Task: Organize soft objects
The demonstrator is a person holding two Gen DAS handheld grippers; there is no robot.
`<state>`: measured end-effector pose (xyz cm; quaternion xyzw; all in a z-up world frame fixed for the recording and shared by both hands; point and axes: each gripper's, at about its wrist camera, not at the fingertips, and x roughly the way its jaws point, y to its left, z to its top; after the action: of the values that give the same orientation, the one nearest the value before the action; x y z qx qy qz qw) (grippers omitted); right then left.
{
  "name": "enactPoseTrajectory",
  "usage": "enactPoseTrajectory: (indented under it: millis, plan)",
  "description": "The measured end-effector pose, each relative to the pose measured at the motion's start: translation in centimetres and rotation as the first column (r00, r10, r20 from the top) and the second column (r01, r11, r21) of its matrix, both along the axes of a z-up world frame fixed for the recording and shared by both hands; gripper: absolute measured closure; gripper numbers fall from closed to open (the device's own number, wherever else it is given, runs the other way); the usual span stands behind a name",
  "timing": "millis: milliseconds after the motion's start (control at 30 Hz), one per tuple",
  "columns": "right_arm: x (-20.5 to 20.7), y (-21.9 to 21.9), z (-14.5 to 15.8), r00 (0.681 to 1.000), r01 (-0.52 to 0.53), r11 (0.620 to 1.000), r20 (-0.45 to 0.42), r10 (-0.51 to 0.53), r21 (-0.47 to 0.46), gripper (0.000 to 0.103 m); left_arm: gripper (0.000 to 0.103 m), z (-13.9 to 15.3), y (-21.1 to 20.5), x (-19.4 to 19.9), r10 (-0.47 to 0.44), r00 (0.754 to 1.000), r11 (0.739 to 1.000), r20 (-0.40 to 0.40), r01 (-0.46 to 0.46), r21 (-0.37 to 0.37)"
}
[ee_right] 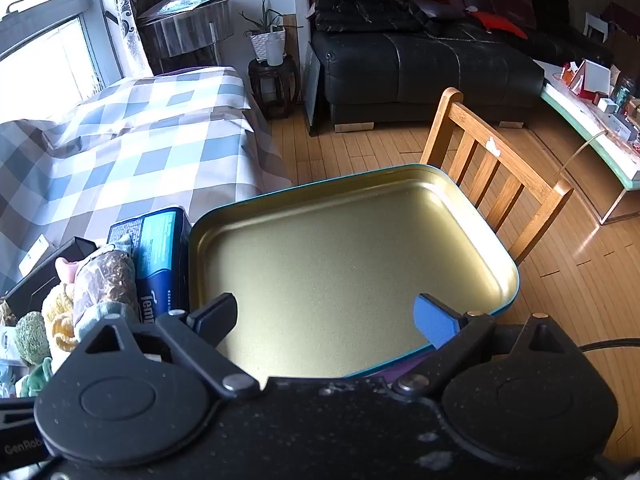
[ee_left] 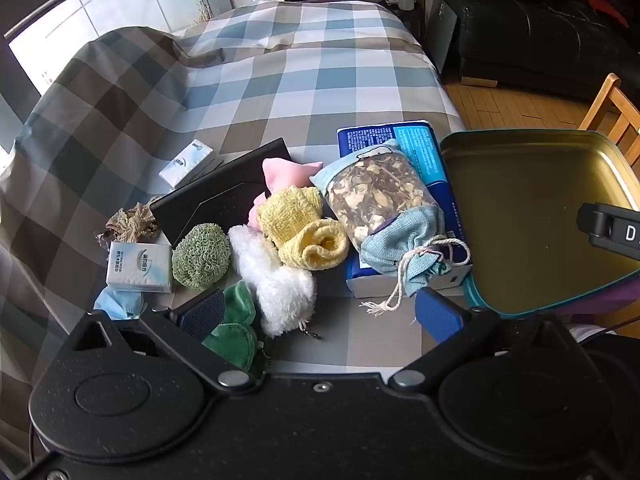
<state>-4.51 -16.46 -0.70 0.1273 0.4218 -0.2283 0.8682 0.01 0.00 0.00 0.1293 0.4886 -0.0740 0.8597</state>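
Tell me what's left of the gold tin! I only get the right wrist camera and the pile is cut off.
Observer: A fluffy white toy lies just ahead of the open left tongs.
Operator: Is the herb pouch tied?
Observer: Its neck is cinched, and the white drawstring trails onto the tablecloth.
Operator: Anything blue?
Observer: A crumpled blue mask sits beside a tissue pack.
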Motion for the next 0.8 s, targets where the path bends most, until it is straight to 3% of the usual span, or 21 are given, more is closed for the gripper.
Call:
enactPoseTrajectory:
  millis: [800]
  plan:
    - [-0.03, 0.04, -0.07, 1.0, -0.001, 1.0, 0.0, 0.001, 0.001, 0.007, 0.005, -0.55, 0.22, -0.31, -0.003, 1.0, 1.0, -0.012, 0.003, -0.004]
